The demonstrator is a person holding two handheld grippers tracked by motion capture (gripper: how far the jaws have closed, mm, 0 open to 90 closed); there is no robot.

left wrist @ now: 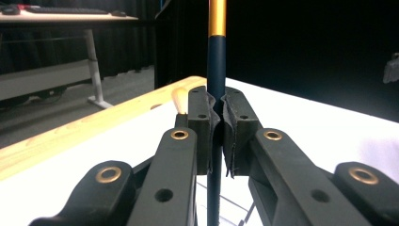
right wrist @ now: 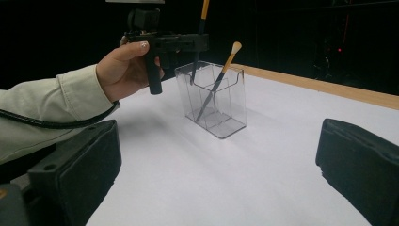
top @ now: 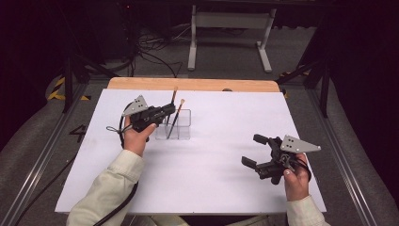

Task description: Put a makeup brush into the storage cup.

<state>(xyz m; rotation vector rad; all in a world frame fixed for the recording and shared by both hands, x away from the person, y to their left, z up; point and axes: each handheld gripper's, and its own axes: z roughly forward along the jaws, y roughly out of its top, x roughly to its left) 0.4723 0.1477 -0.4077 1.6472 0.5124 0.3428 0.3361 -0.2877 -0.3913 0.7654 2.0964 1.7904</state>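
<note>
In the high view, the left gripper (top: 170, 110) sits at about ten o'clock from the middle of the white table (top: 226, 165), its jaws closed on the dark handle of a brush (top: 172, 104) that stands with its lower end in the clear holder (top: 184, 126); the left hand (top: 137, 137) grips the tool from below, at its seven o'clock. A second brush (top: 177, 116) leans in the same holder, its pale tip pointing toward one o'clock. The right gripper (top: 256, 150) rests at about four o'clock on the table, well apart from the holder, its jaws spread wide with nothing between them, and the right hand (top: 296, 179) holds it from its five o'clock. In the left gripper view, the pads (left wrist: 202, 123) press on the brush (left wrist: 216, 80) from both sides; its navy shaft runs straight up to twelve o'clock, where a gold band begins. In the right gripper view, the holder (right wrist: 212, 101) stands near the centre, toward twelve o'clock of the wide-apart jaws, with the left gripper (right wrist: 200, 43) at its eleven o'clock clamped on the upright brush (right wrist: 201, 28), whose lower end dips into the holder's far compartment. The second brush (right wrist: 221, 77) slants through the holder, tip up at one o'clock.
</note>
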